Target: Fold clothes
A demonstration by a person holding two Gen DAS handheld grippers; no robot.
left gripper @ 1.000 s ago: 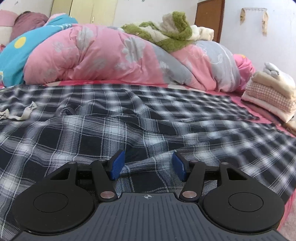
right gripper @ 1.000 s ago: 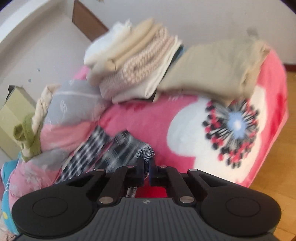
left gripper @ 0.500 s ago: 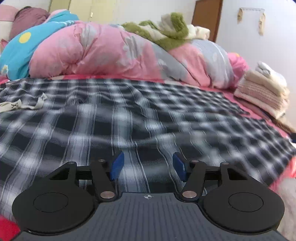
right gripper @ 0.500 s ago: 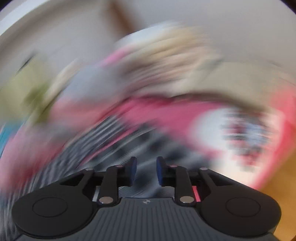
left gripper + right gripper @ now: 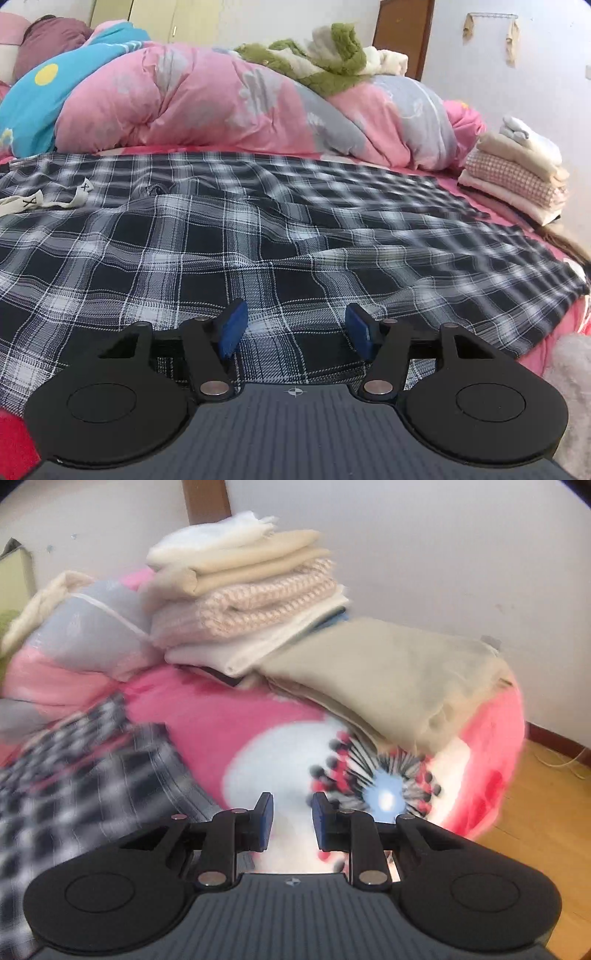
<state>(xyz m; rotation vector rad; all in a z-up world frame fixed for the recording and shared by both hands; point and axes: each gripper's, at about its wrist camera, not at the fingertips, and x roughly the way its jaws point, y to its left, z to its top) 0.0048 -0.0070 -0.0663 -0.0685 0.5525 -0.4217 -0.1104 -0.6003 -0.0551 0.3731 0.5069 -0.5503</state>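
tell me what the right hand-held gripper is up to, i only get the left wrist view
Observer: The right hand-held gripper is open with nothing between its pads. Its jaws have just been opening, then closing slightly.
Operator: where is it relative to the plaid
Observer: The plaid garment lies to its left. The gripper points at a white patch of the pink blanket.
Operator: anything next to the folded stack
Observer: A folded beige garment lies beside the stack, on its right.

Black hand-held gripper (image 5: 293, 326), blue pads (image 5: 231, 328) (silver pivot screws (image 5: 213, 387)), ribbed grey housing (image 5: 295, 435)
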